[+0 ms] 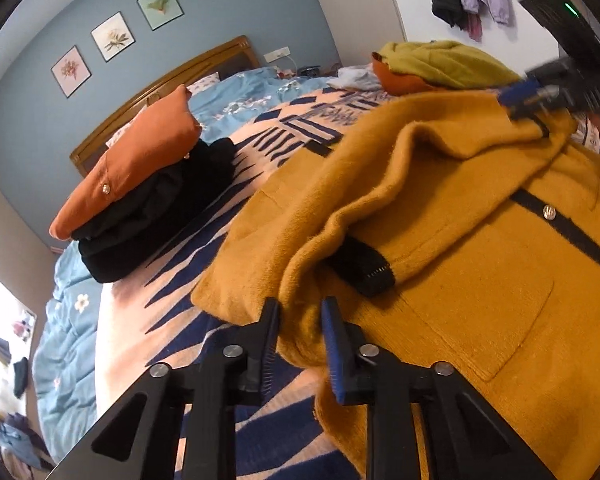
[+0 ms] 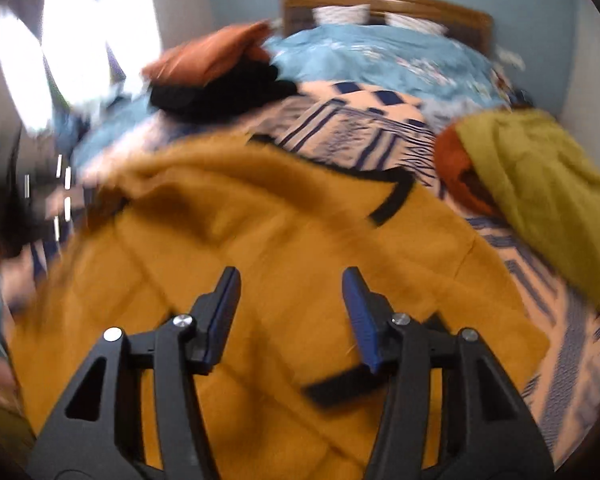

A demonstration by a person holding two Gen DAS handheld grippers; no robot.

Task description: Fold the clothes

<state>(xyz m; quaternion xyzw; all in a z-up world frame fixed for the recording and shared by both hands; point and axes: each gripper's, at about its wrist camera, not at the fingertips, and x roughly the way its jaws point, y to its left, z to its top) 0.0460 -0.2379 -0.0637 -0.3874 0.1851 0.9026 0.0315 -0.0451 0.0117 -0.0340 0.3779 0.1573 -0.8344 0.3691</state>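
Here the mustard cardigan (image 1: 480,248) lay spread on the bed (image 1: 172,320), sleeve folded across. Left gripper (image 1: 300,320) pinched its 6 o'clock edge; right gripper (image 2: 292,312), jaws spread, hovered blurred: the thick knit could slip, undoing the fold.

- Your left gripper (image 1: 300,312) is matte black, with a silver screw at each linkage pivot.
- One finger pad (image 1: 334,344) is blue and ribbed.
- Your right gripper (image 2: 291,280) matches — black triangular arms, blue pads (image 2: 362,320).

Mustard cardigan (image 1: 480,248), black trim; blanket (image 1: 188,288) peach, navy geometric pattern; quilt (image 1: 240,92) light blue, floral.
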